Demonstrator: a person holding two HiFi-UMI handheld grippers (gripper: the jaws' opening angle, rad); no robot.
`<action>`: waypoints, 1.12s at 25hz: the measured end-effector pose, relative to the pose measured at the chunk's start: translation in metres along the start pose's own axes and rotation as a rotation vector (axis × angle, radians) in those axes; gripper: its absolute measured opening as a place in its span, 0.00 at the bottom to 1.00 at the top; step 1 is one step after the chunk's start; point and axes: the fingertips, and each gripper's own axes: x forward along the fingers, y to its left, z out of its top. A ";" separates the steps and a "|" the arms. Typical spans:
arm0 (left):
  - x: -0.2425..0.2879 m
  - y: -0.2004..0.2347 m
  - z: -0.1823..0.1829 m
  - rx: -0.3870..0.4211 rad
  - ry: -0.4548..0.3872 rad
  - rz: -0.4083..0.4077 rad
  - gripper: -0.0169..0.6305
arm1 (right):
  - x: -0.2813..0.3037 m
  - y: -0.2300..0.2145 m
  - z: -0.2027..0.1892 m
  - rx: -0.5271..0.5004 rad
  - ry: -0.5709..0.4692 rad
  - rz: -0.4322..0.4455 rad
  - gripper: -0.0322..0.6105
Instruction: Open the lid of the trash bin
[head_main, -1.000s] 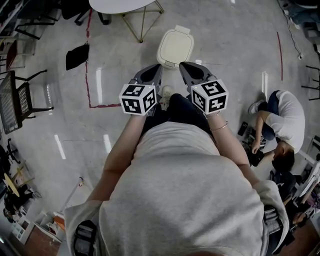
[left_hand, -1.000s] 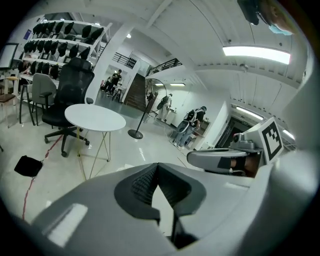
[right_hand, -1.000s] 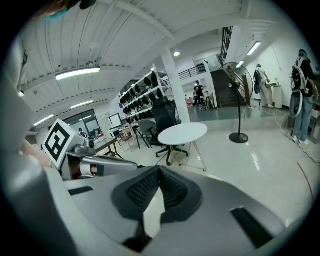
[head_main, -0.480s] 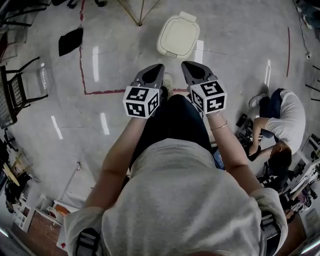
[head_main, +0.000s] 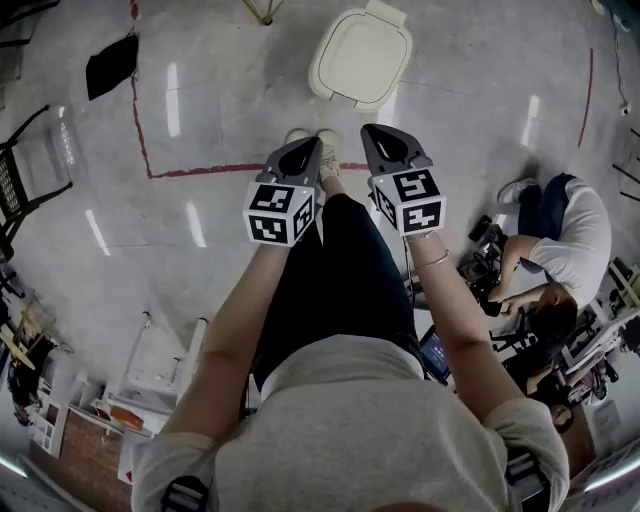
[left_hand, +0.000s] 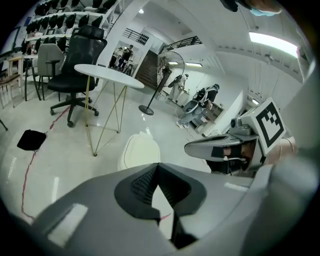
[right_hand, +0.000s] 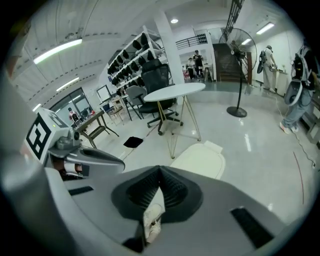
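I read the left gripper (left_hand: 157, 166) as pressed together: its two ribbed pads meet at the tip, and the wedge below them shows only floor. The right gripper (right_hand: 160, 169) is the same, tips touching and nothing pinched. The pale thing in the gap under its pads is the person's shoe (right_hand: 151, 220) on the floor, not something held.

Both grippers sit side by side on the near side of the trash bin (head_main: 322, 80), well short of it and raised above the floor. They point roughly toward it. The bin stands on bare floor straight ahead, and its cream lid (head_main: 362, 58) lies flat and closed. The hinge tab is on the bin's far edge and a small lip shows on the near edge. A red tape line (head_main: 200, 170) runs across the floor between the bin and the grippers. A round white table (right_hand: 175, 91) stands beyond the bin, and a crouching person (head_main: 570, 235) is off to the bin's right, well apart from it.

I judge this to be the approach: nothing touches the bin and the lid is not yet opened. The next move calls for getting close and low, then spreading one gripper's jaws to catch the near lip, or hooking under it, and swinging the lid up toward the hinge. I cannot tell from here whether the bin has a pedal. It looks light, so it may slide if pushed.
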 end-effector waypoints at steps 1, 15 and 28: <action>0.007 0.004 -0.004 0.003 0.005 -0.001 0.03 | 0.007 -0.003 -0.005 0.006 0.006 -0.004 0.06; 0.086 0.056 -0.047 0.038 0.085 -0.052 0.03 | 0.135 -0.028 -0.070 0.070 0.083 -0.057 0.06; 0.128 0.078 -0.094 0.029 0.115 -0.045 0.03 | 0.181 -0.060 -0.136 0.051 0.234 -0.138 0.06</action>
